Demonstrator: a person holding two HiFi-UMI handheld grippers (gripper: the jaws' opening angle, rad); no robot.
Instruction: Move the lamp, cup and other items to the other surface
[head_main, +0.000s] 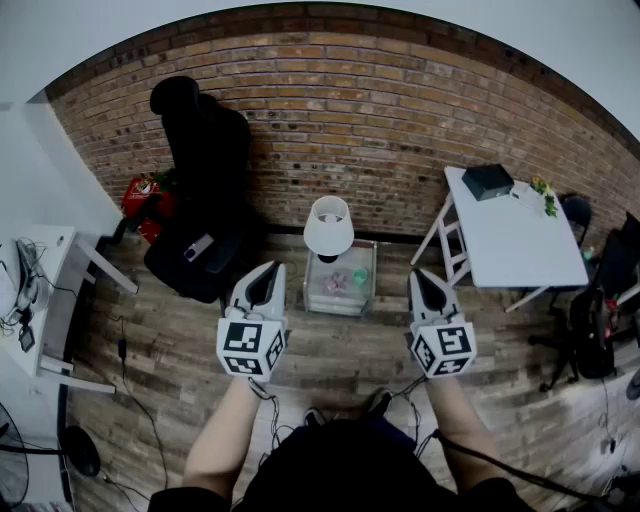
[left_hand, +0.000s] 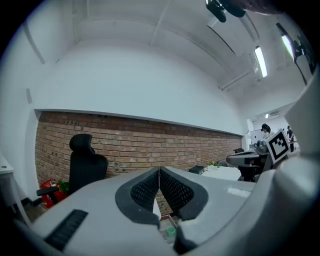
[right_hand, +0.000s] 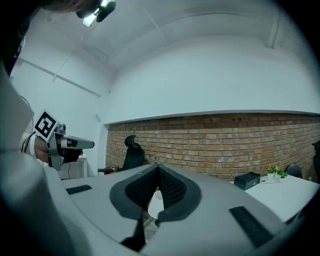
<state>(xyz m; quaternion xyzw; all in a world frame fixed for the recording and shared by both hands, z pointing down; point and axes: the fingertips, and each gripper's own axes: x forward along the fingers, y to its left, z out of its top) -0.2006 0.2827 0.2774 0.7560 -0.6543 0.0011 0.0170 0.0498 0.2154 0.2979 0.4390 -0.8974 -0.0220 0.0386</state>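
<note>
Lamp (head_main: 328, 226), white shade, stands on the far left part of a low clear side table (head_main: 318, 304), dead ahead by the brick wall. Green cup (head_main: 360, 275) sits to its right on the same top. There is a pinkish item beside the cup, too small to name. The other surface is likely the white table (head_main: 520, 255) at right, which already carries a black box (head_main: 487, 181) at its far end.

Left gripper (head_main: 266, 272) and right gripper (head_main: 422, 276) are held level on the near side of the side table, well apart from it. Each has its jaws pressed together with nothing between them.

My read is that this is the approach, with nothing lifted yet. To do it well:
- Spread the jaws before reaching in.
- Take the lamp by the stem under the shade, not by the shade, and keep it upright.
- Check for a cord; none shows.
- Pinch the cup by its wall.
- Set things down clear of the box.

No writing is legible. The gripper cubes carry only black-and-white square markers, and no brand shows on the lamp, cup or box.
</note>
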